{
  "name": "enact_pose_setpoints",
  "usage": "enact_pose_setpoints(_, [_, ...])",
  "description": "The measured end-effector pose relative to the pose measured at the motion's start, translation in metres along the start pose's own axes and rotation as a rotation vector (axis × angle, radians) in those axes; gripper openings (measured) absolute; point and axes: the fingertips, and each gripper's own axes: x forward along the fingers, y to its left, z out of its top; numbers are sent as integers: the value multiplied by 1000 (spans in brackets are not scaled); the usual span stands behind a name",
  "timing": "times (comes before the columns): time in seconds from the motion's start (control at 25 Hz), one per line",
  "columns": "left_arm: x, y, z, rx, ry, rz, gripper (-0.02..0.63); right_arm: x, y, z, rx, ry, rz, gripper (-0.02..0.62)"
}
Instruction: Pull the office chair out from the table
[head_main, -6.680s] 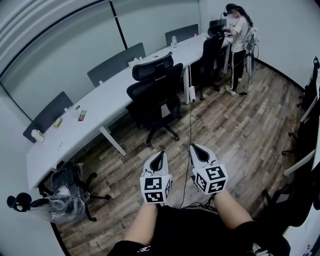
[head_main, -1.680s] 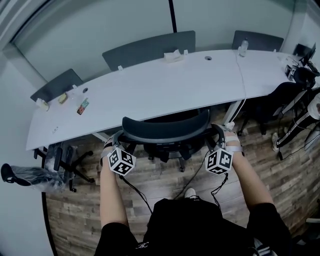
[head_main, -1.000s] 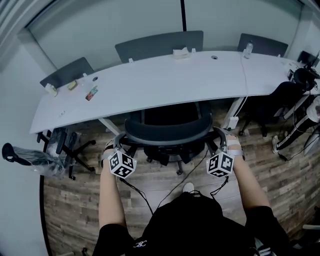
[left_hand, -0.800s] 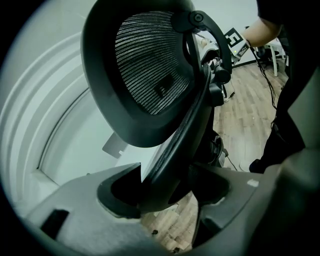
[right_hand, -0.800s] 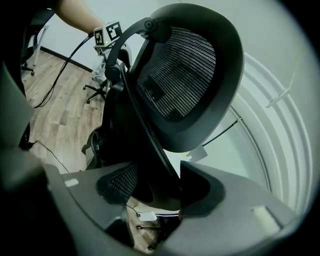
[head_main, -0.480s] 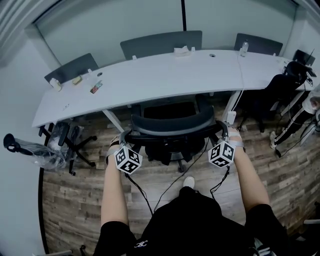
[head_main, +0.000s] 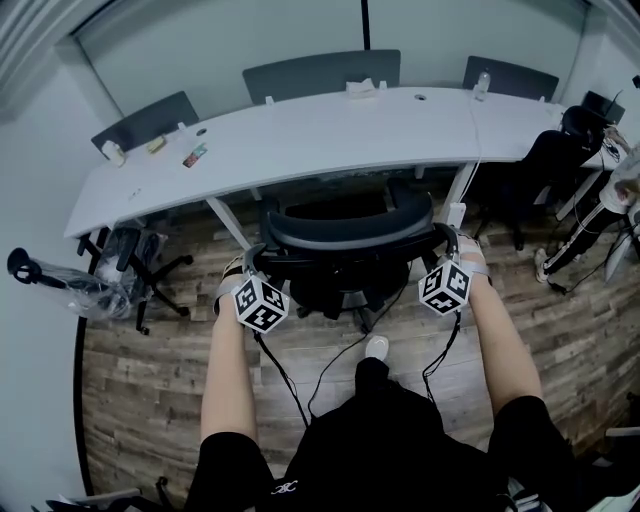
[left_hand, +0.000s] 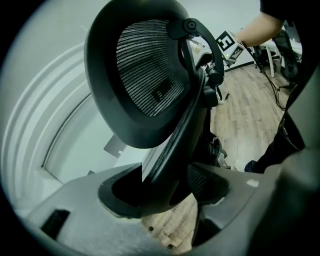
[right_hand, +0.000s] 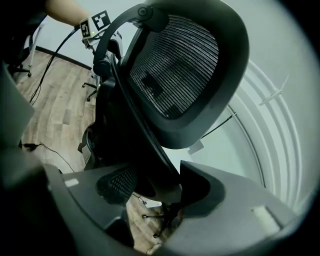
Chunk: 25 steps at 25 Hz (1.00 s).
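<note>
The black mesh office chair (head_main: 345, 240) stands in front of the long white table (head_main: 300, 135), its back toward me. My left gripper (head_main: 248, 270) is shut on the left edge of the chair's back frame. My right gripper (head_main: 446, 245) is shut on the right edge. In the left gripper view the frame bar (left_hand: 175, 150) runs down between the jaws of the left gripper (left_hand: 165, 187), with the mesh headrest (left_hand: 145, 70) above. The right gripper view shows the same: the bar (right_hand: 145, 145) sits between the jaws of the right gripper (right_hand: 152, 187).
Grey chairs (head_main: 320, 72) stand behind the table. Another black chair (head_main: 545, 160) and a person (head_main: 625, 190) are at the right. At the left a chair base (head_main: 135, 270) holds a plastic bag. Cables (head_main: 330, 365) trail over the wooden floor. Small items (head_main: 195, 155) and a bottle (head_main: 482, 85) lie on the table.
Both grippers have drawn back toward me with the chair held between them. The chair has come out from under the table's edge, and more floor shows between them.
</note>
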Motion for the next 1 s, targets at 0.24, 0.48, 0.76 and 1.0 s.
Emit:
enact_pose_setpoints(0.24, [-7,-5,-3,-5,31,-6,275,-4,2,0,-8,39,17,264])
enact_pose_setpoints(0.48, [-10,-7,-2,5,47,-17,267,-7,1,0,-37,67,26,254])
enact_pose_setpoints(0.76, [-19,-14,-2,19,55,-17,258,-11,3,-1,-99,60,29,232])
enact_pose_setpoints(1.0, [-35,-18,-10,24,43,-5,249,-12,4,11,-89,20,10,221])
